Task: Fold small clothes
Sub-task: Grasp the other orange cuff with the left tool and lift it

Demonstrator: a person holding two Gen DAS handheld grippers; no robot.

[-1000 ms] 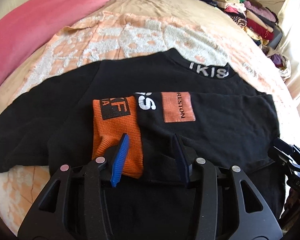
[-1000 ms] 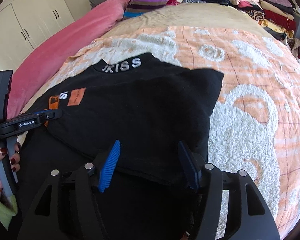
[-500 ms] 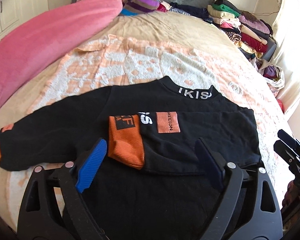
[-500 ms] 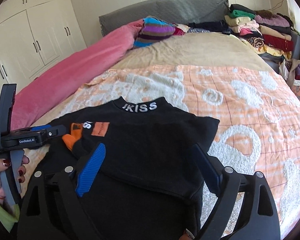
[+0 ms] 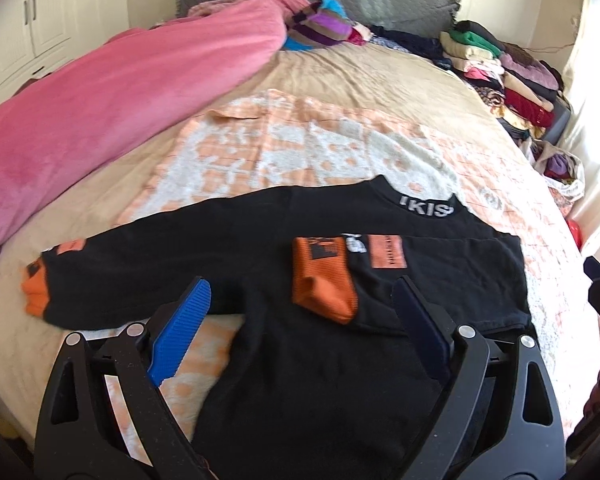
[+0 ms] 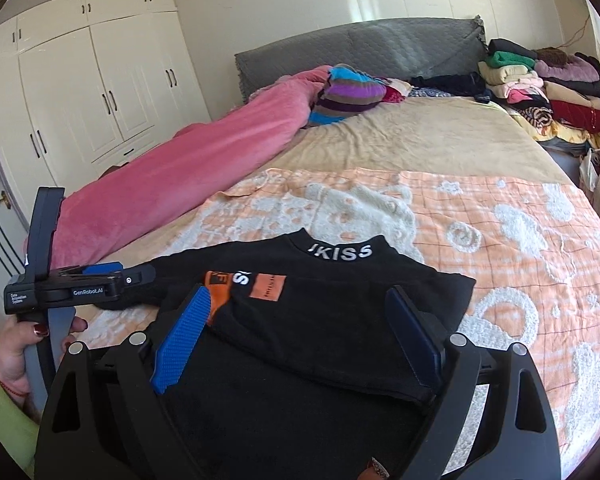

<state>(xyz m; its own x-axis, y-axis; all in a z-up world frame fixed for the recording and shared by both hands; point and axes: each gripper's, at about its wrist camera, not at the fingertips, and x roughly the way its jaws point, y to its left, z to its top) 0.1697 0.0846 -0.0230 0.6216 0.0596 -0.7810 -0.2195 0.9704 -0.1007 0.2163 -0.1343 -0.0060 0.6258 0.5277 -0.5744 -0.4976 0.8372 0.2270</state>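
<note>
Both tongs stand wide with nothing between their pads. The left tongs (image 5: 300,316) hang above the near part of the sweater (image 5: 260,280), and the right tongs (image 6: 300,332) hang above the sweater's folded side; in the right wrist view the left tongs appear at the side, held by a hand (image 6: 16,344) with a green sleeve (image 6: 0,412).

The bed (image 6: 420,144) fills both views, with a grey headboard (image 6: 360,48) at its far end. White wardrobes (image 6: 100,88) stand beyond the bed's left side. A pink blanket (image 5: 100,92) lies rolled along that same side of the bed, well apart from the sweater. An orange and white towel (image 6: 500,240) is spread on the bed's near half, and the sweater lies flat on it.

The black sweater has its collar, lettered in white, towards the headboard. One sleeve (image 5: 440,276) is folded in across the sweater's chest, its orange cuff (image 5: 324,284) resting on the black cloth near the middle. The other sleeve (image 5: 140,264) stretches out straight from the sweater towards the pink blanket, ending in a second orange cuff (image 5: 36,292).

Folded clothes (image 6: 540,84) are stacked at the bed's far right corner, well apart from the sweater. A striped bundle (image 6: 348,92) lies by the headboard, touching the end of the pink blanket.
</note>
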